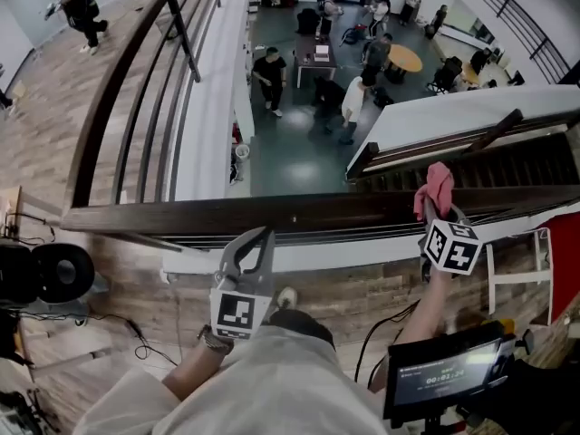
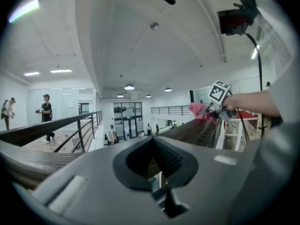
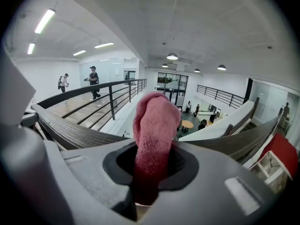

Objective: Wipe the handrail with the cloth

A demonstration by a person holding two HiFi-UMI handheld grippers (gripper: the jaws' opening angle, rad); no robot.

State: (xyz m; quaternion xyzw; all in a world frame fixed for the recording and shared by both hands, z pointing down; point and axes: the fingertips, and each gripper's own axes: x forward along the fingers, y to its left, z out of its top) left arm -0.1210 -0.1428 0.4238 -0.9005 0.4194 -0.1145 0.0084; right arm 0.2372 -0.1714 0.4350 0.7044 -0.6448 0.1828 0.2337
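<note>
Beige fabric of the person's top point(image 1: 272, 379) filled the bottom of the head view, with a small lit screen point(image 1: 446, 370) on a mount off to the right of it. A bit further out were both grippers, held up to the dark wooden handrail point(image 1: 227, 216) that ran straight across.

The left gripper point(image 1: 263, 234) had its jaws closed tip to tip with nothing in them. Its own view just showed the rail through the little gap behind the tips. It sat just at the near edge of the rail, roughly mid-span.

The right gripper point(image 1: 435, 211) was well over to the right and clamped down on the pink cloth point(image 1: 439, 185). The cloth was a fuzzy terry thing, bunched up and poking out past the jaw tips. It was right over the top of the handrail and looked like it was touching it, though I honestly couldn't tell for sure.

Past the rail it dropped off to a lower floor. There were a few people point(image 1: 270, 72) standing around down there, plus a round wooden table point(image 1: 404, 59). Way off on the upper walkway to the left, another person point(image 1: 77, 3) was behind a metal railing point(image 1: 149, 89).
</note>
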